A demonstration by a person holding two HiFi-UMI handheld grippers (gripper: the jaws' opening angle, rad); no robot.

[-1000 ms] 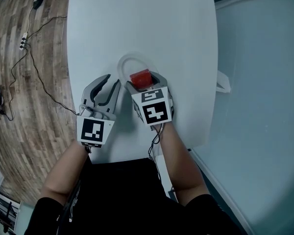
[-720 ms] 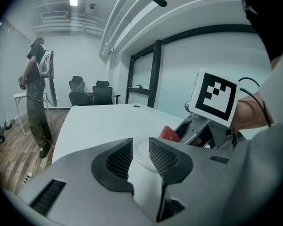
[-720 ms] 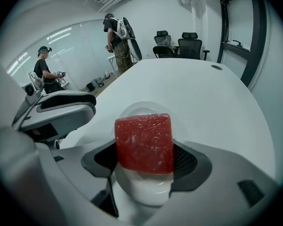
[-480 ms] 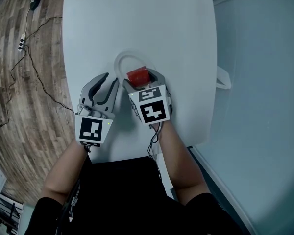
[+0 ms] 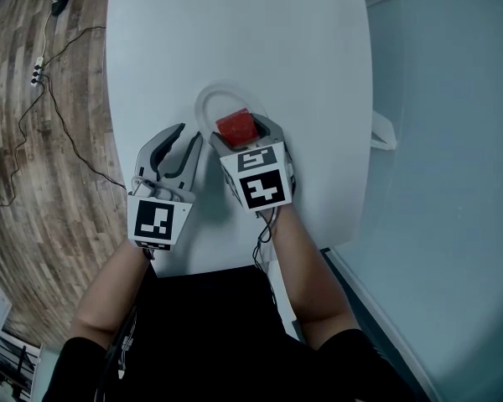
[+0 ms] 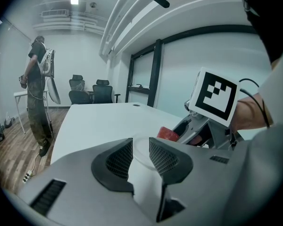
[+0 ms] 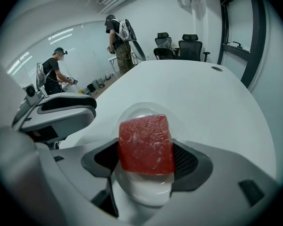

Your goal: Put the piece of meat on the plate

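A red block of meat (image 5: 236, 127) sits between the jaws of my right gripper (image 5: 238, 134), which is shut on it. In the right gripper view the meat (image 7: 146, 144) hangs just above a clear round plate (image 7: 148, 107). That plate (image 5: 208, 103) lies on the white table (image 5: 235, 32), partly hidden under the gripper. To the left of the plate, my left gripper (image 5: 184, 141) rests low over the table. Its jaws stand a little apart with nothing between them, and its pads (image 6: 119, 158) frame a narrow gap. The meat (image 6: 168, 133) also shows past them.
The table's near edge runs just behind both grippers. A glass wall stands to the right, with a small white fitting (image 5: 382, 137) beside the table edge. Cables (image 5: 59, 107) trail on the wooden floor at left. Two people (image 7: 118, 39) and office chairs (image 7: 179, 46) are beyond the table's far end.
My right gripper with the meat has edged slightly forward over the plate. The left gripper has stayed where it was.
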